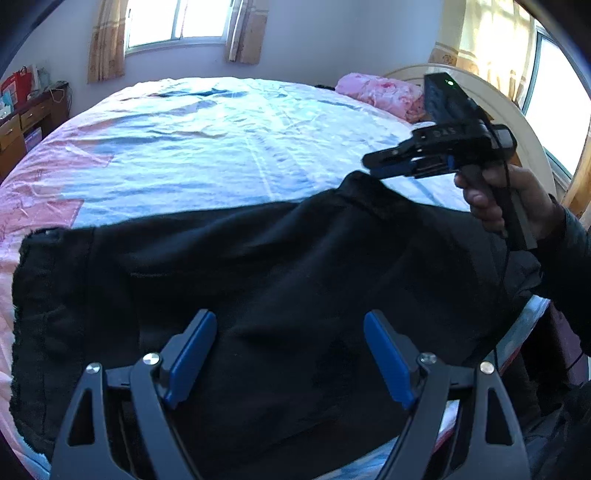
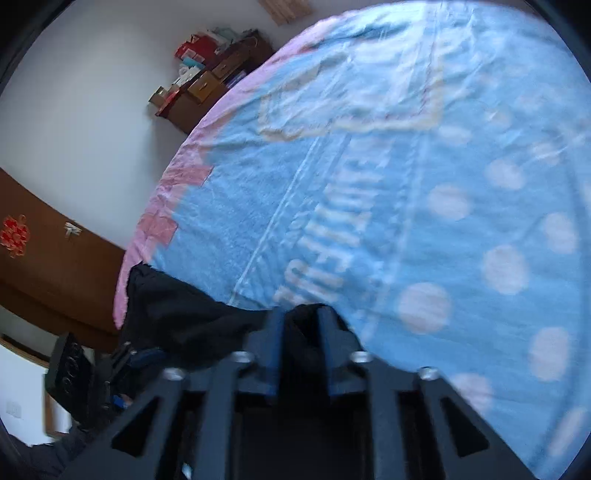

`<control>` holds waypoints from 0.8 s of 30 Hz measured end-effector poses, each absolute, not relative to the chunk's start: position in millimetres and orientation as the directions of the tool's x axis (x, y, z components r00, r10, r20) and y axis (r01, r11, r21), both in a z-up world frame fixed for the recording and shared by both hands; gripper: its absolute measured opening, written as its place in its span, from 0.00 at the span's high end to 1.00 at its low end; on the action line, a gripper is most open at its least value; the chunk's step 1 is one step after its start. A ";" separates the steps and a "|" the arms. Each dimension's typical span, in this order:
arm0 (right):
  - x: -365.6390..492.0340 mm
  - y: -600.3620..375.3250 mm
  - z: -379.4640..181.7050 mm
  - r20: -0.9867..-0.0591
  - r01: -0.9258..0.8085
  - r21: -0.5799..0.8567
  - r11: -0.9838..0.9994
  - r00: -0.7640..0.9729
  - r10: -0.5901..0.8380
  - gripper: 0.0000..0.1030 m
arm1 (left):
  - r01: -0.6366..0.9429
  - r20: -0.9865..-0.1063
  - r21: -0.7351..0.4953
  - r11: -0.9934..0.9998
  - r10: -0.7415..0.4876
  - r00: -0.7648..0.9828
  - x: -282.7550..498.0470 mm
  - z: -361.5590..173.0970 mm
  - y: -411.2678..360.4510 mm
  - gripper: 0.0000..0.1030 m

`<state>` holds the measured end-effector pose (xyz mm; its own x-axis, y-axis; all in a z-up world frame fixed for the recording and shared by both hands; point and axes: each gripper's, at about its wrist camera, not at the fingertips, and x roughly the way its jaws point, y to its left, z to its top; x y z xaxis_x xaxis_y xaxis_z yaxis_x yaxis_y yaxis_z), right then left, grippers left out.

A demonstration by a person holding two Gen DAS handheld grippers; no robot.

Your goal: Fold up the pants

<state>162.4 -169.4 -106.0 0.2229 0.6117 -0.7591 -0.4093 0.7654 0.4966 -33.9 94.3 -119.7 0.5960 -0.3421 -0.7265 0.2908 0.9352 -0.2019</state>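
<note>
Two tongs: left gripper (image 1: pixel 290 356) spread above pants (image 1: pixel 258 280); right gripper (image 2: pixel 301 332) pinching a fold near bed (image 1: pixel 207 147) edge, liable to slip.

Open room: the wide blue-and-pink bedsheet (image 1: pixel 229 147) beyond the pants lies bare.
Near edge: black fleece pants (image 1: pixel 258 288) cover it.
Right side: crumpled pink bedding (image 1: pixel 384 92) and a cream curved headboard (image 1: pixel 517 122) block passage.
Left side: brown wooden drawer desk (image 1: pixel 22 129).

daylit white-walled bedroom: curtained window (image 1: pixel 177 22), wooden desk (image 1: pixel 22 125) at left, bed (image 1: pixel 221 147) under blue-pink sheet.
</note>
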 end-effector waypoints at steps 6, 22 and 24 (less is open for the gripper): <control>144.7 -215.4 -78.9 -0.778 -0.369 0.399 0.839 0.348 0.523 0.59 | 0.378 -0.701 -0.167 0.910 -0.380 0.604 -43.9 -97.1 54.9 0.18; -90.1 -519.0 -18.6 -0.792 0.209 0.317 0.925 0.595 0.137 0.59 | 0.781 -0.675 -0.150 0.607 -0.639 0.367 -61.7 -92.8 -139.3 0.19; -126.2 -559.8 -22.3 -0.787 0.320 0.334 0.887 0.612 0.075 0.58 | 0.801 -0.683 -0.142 0.582 -0.643 0.346 -65.5 -97.8 -157.4 0.21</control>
<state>-126.2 -559.8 -22.3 0.6123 0.0752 -0.7870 0.3203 0.8865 0.3339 -65.5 -157.4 -97.8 0.3459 -0.6430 -0.6833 0.8010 0.5816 -0.1419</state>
